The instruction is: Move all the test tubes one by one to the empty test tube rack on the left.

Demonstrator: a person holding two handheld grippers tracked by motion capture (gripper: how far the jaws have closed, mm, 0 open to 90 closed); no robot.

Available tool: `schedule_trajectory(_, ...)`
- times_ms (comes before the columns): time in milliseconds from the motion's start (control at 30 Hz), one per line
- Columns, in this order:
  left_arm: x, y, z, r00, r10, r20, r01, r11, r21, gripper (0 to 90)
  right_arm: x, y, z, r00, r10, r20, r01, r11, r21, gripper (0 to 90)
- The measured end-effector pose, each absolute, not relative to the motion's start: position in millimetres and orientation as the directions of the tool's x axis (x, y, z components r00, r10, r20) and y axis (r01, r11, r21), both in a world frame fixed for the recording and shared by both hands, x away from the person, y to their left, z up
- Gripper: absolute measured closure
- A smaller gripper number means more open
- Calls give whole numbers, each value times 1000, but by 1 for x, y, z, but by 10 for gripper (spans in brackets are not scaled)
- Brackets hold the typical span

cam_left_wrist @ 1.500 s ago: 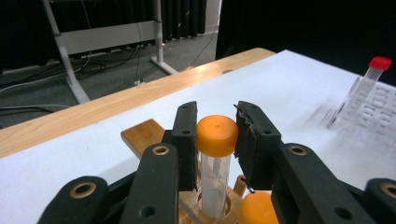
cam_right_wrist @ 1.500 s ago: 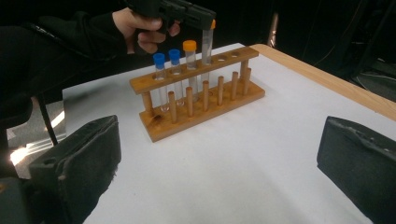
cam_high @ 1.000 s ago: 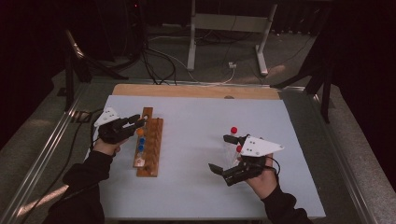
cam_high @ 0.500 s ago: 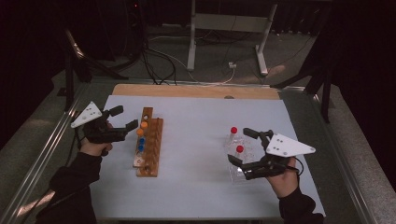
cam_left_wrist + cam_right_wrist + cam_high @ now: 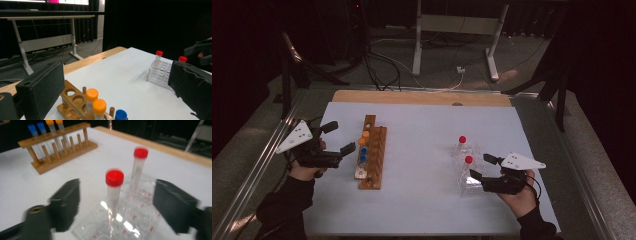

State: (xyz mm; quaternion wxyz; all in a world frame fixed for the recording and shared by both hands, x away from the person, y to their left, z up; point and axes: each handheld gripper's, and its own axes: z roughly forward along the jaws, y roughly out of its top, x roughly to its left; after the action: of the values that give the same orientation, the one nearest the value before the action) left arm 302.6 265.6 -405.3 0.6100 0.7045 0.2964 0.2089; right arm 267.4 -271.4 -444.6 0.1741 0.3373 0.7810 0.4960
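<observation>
A wooden tube rack [image 5: 373, 159] stands at the left of the white table and holds tubes with orange caps [image 5: 364, 135] and blue caps [image 5: 363, 150]. My left gripper [image 5: 339, 138] hovers just left of it; its jaws have just been opening and stand open with nothing between them. In the left gripper view the orange caps [image 5: 91, 94] sit low between the jaws. At the right, a clear plastic rack [image 5: 470, 179] holds two red-capped tubes. My right gripper [image 5: 117, 195] has been closing its jaws around the nearer red-capped tube [image 5: 114, 178]; the pads stand apart from it.
A bare wooden strip [image 5: 422, 97] runs along the table's far edge. Metal rails border the table on both sides. Beyond it stand a desk frame [image 5: 452, 30] and cables on the floor. The farther red-capped tube [image 5: 140, 153] stands just behind the nearer one.
My left gripper drew back leftward from the wooden rack and opened. My right gripper swung in toward the clear rack and its jaws narrowed around the nearer red-capped tube.
</observation>
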Motion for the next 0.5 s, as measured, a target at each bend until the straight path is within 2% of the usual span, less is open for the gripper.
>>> schedule_trajectory(33, 302, 266, -406, 738, 671, -68, 166, -82, 983, 18, 269, -270, -449, -718, 693, 65, 362, 292, 886, 326)
schedule_trajectory(100, 302, 266, -408, 740, 669, -70, 168, -83, 982, 18, 273, -268, -454, -728, 682, 68, 366, 303, 880, 434)
schedule_trajectory(500, 300, 261, -411, 758, 648, -71, 181, -104, 978, 18, 290, -251, -471, -754, 656, 29, 368, 387, 845, 727)
